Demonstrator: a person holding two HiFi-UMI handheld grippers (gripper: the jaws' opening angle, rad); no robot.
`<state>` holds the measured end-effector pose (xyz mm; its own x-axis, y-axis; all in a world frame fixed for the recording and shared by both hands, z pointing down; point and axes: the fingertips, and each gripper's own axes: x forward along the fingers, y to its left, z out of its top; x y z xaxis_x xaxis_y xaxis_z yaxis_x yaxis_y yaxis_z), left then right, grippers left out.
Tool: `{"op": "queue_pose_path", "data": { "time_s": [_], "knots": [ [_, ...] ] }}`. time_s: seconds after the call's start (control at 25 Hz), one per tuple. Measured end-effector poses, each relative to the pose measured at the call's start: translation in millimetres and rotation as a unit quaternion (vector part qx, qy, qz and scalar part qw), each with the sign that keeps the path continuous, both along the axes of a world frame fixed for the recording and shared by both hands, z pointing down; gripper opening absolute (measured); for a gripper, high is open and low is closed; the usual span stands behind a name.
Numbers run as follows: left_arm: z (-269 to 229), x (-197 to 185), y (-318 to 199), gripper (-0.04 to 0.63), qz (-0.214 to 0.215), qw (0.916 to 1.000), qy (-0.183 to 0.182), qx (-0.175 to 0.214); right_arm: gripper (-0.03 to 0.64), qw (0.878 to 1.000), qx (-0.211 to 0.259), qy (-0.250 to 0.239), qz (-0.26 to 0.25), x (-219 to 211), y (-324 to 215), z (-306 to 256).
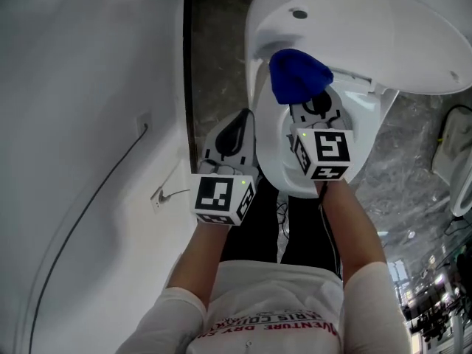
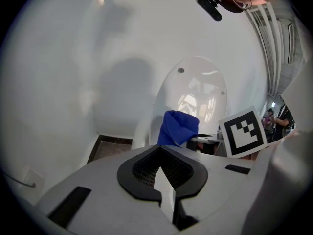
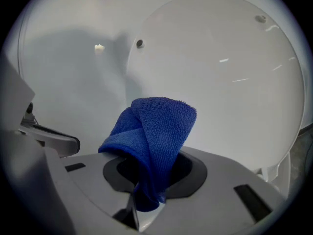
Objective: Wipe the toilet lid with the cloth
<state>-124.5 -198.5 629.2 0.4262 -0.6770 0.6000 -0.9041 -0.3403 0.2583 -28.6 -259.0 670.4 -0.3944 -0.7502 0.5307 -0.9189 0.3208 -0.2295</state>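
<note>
Two grippers reach forward from the person's body in the head view, each on a bare forearm coming out of a short white sleeve. The right forearm [image 1: 354,231] runs up and slightly inward to the right gripper [image 1: 313,102], which is the farther forward of the two and points at the lower edge of the raised toilet lid [image 1: 369,28]. Its fingers are clamped on a blue cloth [image 1: 297,76]. In the right gripper view the cloth [image 3: 151,141] is pinched low between the jaws and bunches up in a folded hump above the right gripper [image 3: 142,207], with the white toilet lid [image 3: 220,72] filling the background behind it. Whether the cloth touches the lid cannot be told.

The left forearm [image 1: 210,260] is held closer to the body, and the left gripper [image 1: 234,130] sits lower and to the left, beside the white bowl [image 1: 269,168] and above a strip of dark floor [image 1: 214,65]. In the left gripper view the jaws of the left gripper [image 2: 164,179] are pressed together with nothing between them; ahead are the cloth [image 2: 178,128], the upright lid [image 2: 195,87] and the right gripper's marker cube [image 2: 243,132]. A white wall [image 1: 74,124] with a thin cable [image 1: 96,190] lies to the left.
</note>
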Motion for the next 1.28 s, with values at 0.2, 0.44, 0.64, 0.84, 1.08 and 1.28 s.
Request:
{"op": "queue_pose_path", "data": {
  "time_s": [0.2,0.44,0.64,0.84,1.08,1.28],
  "knots": [
    [5,-18,-3,0.006,0.015,0.9999,0.000,-0.002,0.087,1.000,-0.007,-0.001,-0.012,-32,-12,17],
    [13,-22,-2,0.008,0.028,0.9996,-0.010,-0.003,0.087,1.000,-0.007,-0.008,0.002,-27,-30,27],
    [22,-16,5,0.008,0.035,0.9991,-0.022,-0.011,0.087,1.000,0.005,0.006,-0.025,-21,-31,30],
    [13,15,5,0.006,0.031,0.9994,-0.016,-0.004,0.087,1.000,-0.012,0.002,-0.010,9,-29,36],
    [11,57,9,0.008,0.035,0.9993,-0.014,-0.002,0.087,1.000,-0.024,0.015,0.005,62,-27,42],
    [12,82,16,0.008,0.026,0.9995,-0.017,-0.005,0.087,0.999,-0.034,0.025,0.012,107,-18,44]
  ]
}}
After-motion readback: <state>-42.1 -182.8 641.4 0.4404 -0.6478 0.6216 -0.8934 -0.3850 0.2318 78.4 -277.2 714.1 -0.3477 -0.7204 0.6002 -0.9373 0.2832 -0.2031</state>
